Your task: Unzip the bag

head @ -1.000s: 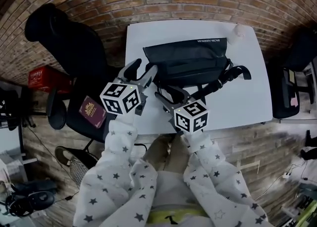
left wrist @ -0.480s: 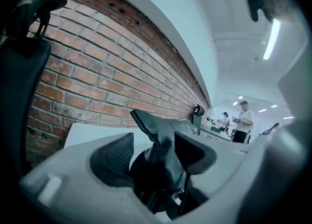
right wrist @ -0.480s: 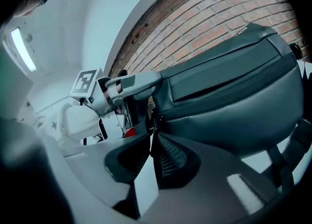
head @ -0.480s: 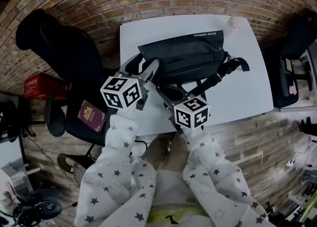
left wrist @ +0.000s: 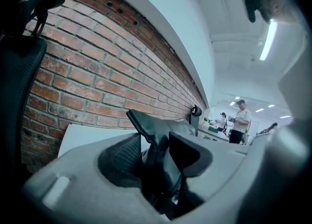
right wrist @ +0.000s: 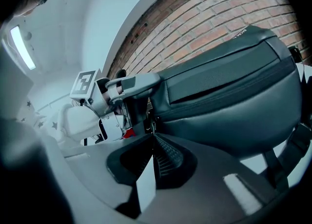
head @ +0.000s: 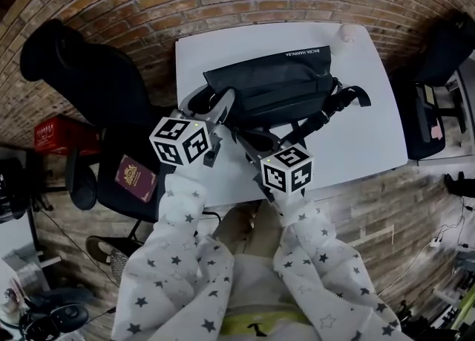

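A black bag [head: 274, 87] lies on the white table [head: 356, 139], its strap [head: 338, 109] trailing to the right. My left gripper [head: 211, 100] is at the bag's left end. In the left gripper view its jaws have just been closing, and the left gripper [left wrist: 156, 142] pinches the bag's folded corner [left wrist: 146, 123] between its pads. My right gripper [head: 246, 139] sits at the bag's near left edge. Its jaws have just been closing too, and the right gripper [right wrist: 153, 140] is nearly shut on a thin zipper pull [right wrist: 152, 123] hanging from the bag [right wrist: 229, 96].
A black office chair [head: 96, 87] stands left of the table with a maroon booklet [head: 136, 176] on its seat. A red box [head: 56, 135] sits on the floor beyond it. A small pale object [head: 344, 33] rests at the table's far right corner. Brick wall runs behind.
Both grippers' jaws have narrowed: the left onto the bag's left corner, the right onto the zipper pull. Hands stayed nearly in place; the bag's corner has lifted slightly.
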`<state>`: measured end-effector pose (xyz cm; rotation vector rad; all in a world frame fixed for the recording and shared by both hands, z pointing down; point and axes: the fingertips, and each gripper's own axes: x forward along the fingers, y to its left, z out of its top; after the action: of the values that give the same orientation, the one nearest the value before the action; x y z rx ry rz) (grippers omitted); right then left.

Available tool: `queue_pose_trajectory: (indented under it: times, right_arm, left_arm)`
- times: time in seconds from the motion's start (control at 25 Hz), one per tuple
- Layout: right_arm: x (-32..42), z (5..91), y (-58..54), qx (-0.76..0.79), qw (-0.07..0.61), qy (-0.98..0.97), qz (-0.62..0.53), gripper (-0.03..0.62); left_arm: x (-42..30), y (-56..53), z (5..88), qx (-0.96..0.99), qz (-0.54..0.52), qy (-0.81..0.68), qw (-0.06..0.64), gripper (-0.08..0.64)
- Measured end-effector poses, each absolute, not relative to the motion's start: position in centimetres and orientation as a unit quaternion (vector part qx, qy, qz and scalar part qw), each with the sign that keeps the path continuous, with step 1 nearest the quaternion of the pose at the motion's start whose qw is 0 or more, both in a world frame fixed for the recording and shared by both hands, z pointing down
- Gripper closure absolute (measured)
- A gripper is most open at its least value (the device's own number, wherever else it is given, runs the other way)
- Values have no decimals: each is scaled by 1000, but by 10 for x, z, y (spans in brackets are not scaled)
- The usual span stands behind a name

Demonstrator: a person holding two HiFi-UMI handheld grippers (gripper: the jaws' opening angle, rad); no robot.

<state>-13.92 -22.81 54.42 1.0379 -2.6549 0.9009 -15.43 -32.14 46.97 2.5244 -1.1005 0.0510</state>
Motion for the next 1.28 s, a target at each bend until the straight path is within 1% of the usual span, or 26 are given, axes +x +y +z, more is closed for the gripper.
queue_pose_trajectory:
  times: [0.24, 0.72, 1.28]
  right_arm:
    - [-134, 544, -229, 350, 87, -884, 297, 572]
    - [-118, 539, -233, 322, 153, -900, 251, 574]
    - [-96, 537, -248, 323, 164, -904, 229, 574]
  left_arm:
    - [-154, -320, 471, 900, 12, -390, 196, 410]
    - [-152, -317, 471, 898, 26, -400, 181, 439]
    - [-154, -318, 471, 880, 32, -443, 168, 440]
